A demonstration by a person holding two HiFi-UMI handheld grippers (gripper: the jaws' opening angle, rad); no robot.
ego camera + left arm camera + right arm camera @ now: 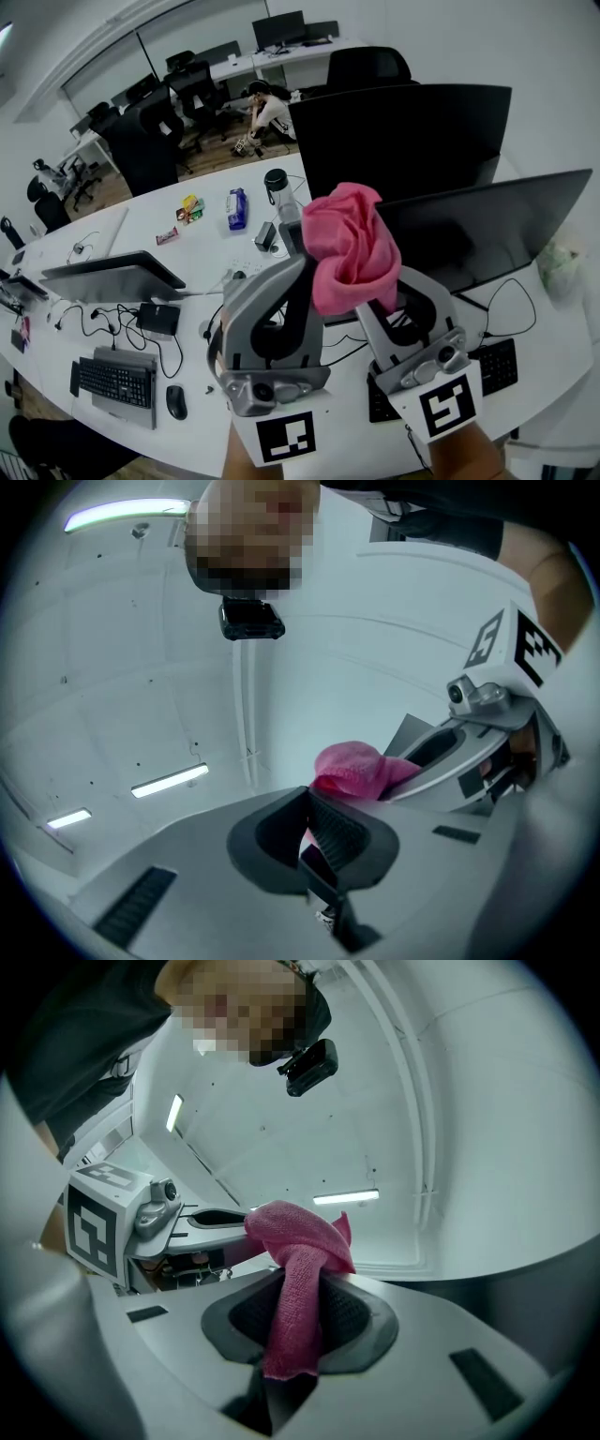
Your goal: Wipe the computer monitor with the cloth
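**While the cloth is held aloft, wiping has not begun**

Since the pink microfibre cloth is bunched in the right gripper, whose 2 jaws are clamped on it, we judge the step to be the approach. The left gripper, just beside it, is closed on nothing. The dark flat computer monitor stands beyond on the white desk. Next we must press the cloth to its screen.

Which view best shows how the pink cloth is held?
The right gripper view: the cloth hangs pinched in the right claw. The head view shows it bunched up, with the grip itself hidden; the left gripper view shows only a corner of it.
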